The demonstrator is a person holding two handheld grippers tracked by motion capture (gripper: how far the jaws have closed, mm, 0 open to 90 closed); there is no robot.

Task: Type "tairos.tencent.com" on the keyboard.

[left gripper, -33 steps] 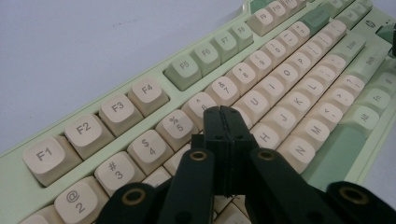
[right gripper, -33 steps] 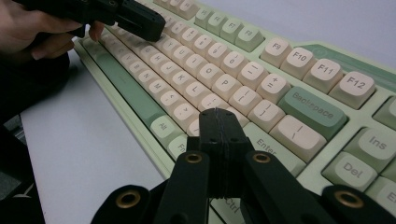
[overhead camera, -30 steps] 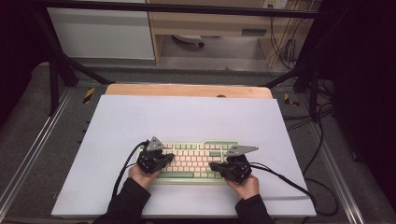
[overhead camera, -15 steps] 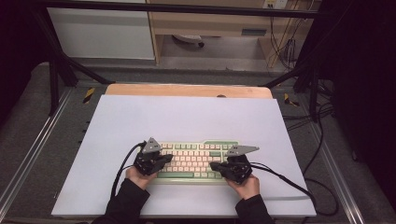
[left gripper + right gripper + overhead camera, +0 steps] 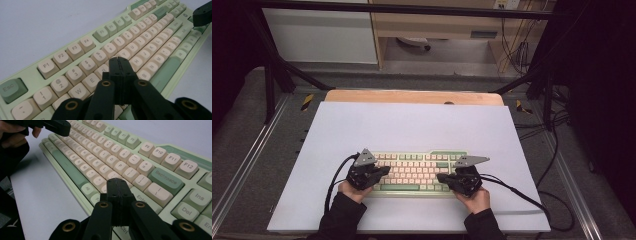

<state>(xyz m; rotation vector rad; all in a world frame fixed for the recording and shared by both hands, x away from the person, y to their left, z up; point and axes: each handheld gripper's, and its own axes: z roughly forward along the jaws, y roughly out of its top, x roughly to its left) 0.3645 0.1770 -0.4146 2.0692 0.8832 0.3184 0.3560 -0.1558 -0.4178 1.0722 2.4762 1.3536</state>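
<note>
The keyboard [image 5: 417, 172] is pale green with cream keys and some green ones. It lies flat at the near side of the white table [image 5: 412, 125]. The left gripper [image 5: 384, 171] and right gripper [image 5: 441, 178] hover over its ends, jaws pressed together, holding nothing
</note>
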